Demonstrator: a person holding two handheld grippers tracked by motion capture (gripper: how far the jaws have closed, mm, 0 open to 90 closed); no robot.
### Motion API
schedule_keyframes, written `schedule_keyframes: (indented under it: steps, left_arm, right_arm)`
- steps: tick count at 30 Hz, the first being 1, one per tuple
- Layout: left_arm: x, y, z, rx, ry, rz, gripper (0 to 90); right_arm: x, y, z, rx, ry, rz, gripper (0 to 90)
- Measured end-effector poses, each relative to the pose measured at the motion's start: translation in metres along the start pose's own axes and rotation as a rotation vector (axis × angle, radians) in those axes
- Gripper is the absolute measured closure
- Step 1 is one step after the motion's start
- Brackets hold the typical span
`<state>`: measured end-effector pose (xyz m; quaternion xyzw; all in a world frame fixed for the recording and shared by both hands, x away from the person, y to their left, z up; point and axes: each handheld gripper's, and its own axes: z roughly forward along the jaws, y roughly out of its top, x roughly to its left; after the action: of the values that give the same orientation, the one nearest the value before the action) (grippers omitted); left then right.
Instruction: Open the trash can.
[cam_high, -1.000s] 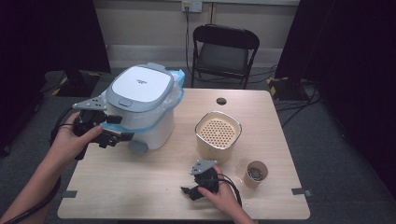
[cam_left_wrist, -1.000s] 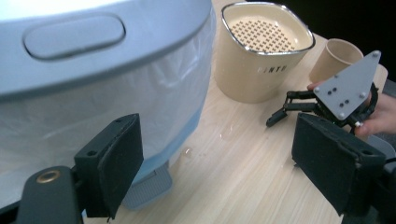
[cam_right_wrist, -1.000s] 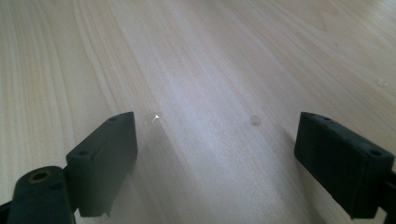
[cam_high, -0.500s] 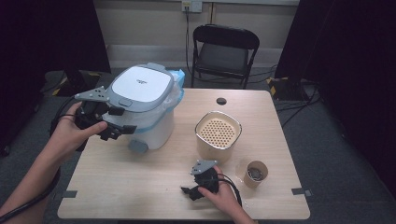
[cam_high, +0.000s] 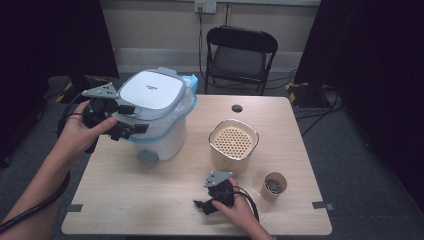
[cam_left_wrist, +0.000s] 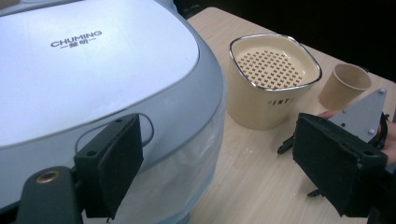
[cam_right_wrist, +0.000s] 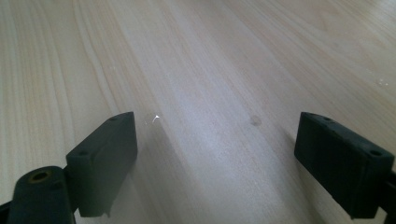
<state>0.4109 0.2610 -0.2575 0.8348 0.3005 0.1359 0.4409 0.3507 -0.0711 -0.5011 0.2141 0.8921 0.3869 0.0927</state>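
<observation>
A white and grey appliance (cam_high: 155, 100) with a silver lid and a pale blue rim stands on the left half of the table; its lid (cam_left_wrist: 93, 70) reads CHUMING. My left gripper (cam_high: 131, 125) is held in the air at the appliance's left front edge, just below the lid. Its jaws (cam_left_wrist: 219, 158) stand wide apart and open, with nothing pressed between them. My right gripper (cam_high: 202, 205) rests on the wood near the table's front edge. It is open over the bare tabletop (cam_right_wrist: 215, 158).
A cream container (cam_high: 233, 145) with a perforated insert stands right of the appliance. A brown paper cup (cam_high: 274, 186) sits at its right, close to my right hand. A round hole (cam_high: 237, 108) marks the table's far side, and a black chair (cam_high: 241, 50) stands behind it.
My left hand has risen and moved farther along the appliance's side, from its lower body up to the lid's edge. The right hand has stayed in place.
</observation>
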Motion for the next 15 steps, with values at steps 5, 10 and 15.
schedule_keyframes:
  steps: [5, 10, 15]
  left_arm:
    - [0.003, 0.002, 0.006, -0.002, -0.001, -0.008, 16.1]
    - [0.004, 0.002, 0.01, -0.008, 0.0, -0.01, 15.8]
    - [0.005, 0.002, 0.011, -0.008, 0.002, -0.009, 15.8]
  right_arm:
    - [0.0, 0.0, 0.0, 0.0, 0.001, -0.002, 12.6]
    - [0.0, 0.0, 0.0, -0.001, 0.001, -0.002, 12.6]
    - [0.0, 0.0, 0.0, 0.0, 0.002, -0.002, 12.6]
